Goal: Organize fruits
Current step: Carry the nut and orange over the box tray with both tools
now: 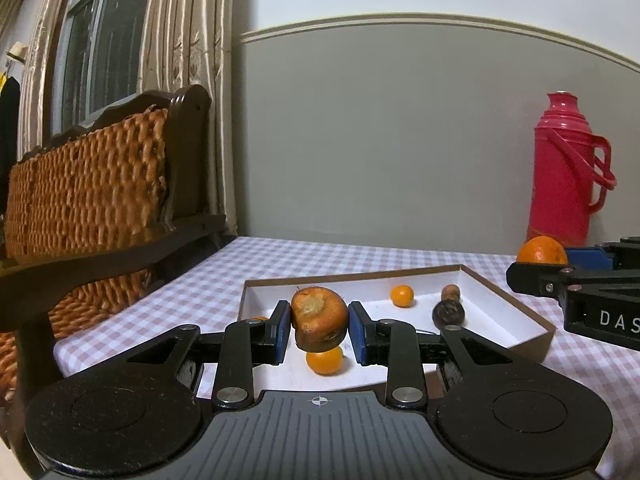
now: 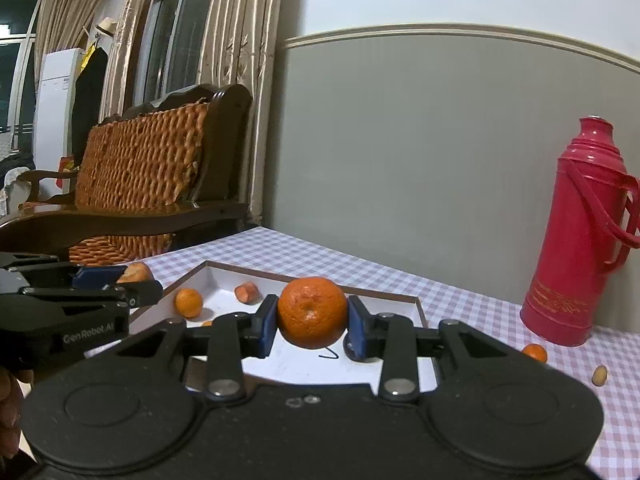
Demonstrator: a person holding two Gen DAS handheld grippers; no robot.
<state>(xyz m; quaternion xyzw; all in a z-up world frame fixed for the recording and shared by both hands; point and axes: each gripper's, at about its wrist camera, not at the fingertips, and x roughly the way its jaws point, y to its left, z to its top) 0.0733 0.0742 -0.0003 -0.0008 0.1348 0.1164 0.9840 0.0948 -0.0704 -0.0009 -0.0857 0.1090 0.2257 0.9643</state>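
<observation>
While clamped, carrot stub [image 1: 319,317] upright, cut end up

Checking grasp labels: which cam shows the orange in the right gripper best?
Right wrist view: the orange sits centered and close in the right gripper, pads on both sides. Left wrist view shows only its top at the frame's right, behind that gripper's finger.

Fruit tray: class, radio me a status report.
Left gripper shut on carrot chunk. Right gripper shut on orange. Both above tray. Nothing blocking.
</observation>
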